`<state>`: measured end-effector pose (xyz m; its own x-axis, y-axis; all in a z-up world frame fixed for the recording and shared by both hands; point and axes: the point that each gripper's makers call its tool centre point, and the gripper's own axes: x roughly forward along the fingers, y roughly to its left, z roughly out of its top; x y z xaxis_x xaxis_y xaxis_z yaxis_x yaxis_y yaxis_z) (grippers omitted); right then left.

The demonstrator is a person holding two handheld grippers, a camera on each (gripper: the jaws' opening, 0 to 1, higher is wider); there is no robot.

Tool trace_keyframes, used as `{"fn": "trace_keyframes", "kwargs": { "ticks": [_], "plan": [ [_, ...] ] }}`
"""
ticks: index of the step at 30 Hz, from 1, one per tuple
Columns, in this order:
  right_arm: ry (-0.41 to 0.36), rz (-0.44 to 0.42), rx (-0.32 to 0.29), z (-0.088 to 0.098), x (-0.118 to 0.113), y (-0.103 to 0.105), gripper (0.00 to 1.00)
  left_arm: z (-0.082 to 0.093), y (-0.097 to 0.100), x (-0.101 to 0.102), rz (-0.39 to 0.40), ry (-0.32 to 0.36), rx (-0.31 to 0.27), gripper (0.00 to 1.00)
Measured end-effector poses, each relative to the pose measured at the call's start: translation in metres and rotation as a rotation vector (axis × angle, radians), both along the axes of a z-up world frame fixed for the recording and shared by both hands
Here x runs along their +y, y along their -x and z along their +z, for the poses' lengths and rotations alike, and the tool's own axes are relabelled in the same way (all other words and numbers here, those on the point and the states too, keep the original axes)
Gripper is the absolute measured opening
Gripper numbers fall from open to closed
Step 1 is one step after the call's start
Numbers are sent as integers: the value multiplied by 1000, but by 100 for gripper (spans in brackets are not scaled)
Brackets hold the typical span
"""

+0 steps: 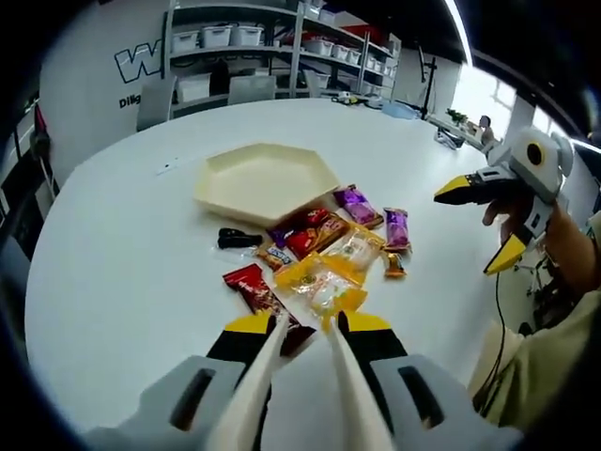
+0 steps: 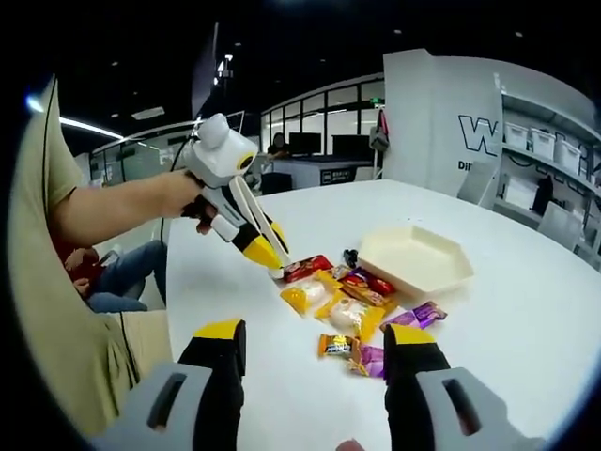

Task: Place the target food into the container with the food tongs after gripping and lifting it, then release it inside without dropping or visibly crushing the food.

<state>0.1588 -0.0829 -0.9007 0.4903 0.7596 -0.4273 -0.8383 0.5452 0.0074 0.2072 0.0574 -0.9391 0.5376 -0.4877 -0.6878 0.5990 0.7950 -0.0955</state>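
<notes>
Now your left gripper [image 1: 302, 324] pinches the tongs [image 1: 282, 376] just short of the snacks [image 1: 324, 254] beside the tray [image 1: 268, 178]; right gripper [image 2: 315, 348] jaws spread.

the table [image 1: 122, 272] has a smooth white top with a soft, faint sheen. at frame centre the hexagonal tray [image 1: 266, 180] looks like matt cream plastic. below it, the snack packets [image 1: 324, 249] are glossy film wrappers, crinkled and catching light; the yellow packet [image 1: 321, 285] is partly clear plastic. the food tongs [image 1: 300, 385] at the bottom look smooth, matt and cream-coloured. the left gripper [image 2: 272, 256] shows shiny white plastic housing with yellow tips.
</notes>
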Motion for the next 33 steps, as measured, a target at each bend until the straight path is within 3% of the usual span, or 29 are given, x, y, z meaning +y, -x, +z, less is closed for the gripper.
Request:
{"fn": "trace_keyframes", "kwargs": {
  "ticks": [13,33],
  "plan": [
    [4,3,-1,0,0,0,57,-6,1,9,14,-1,16,25],
    [11,3,0,0,-2,2,56,-7,0,38,32,-88,5,25]
  ]
}}
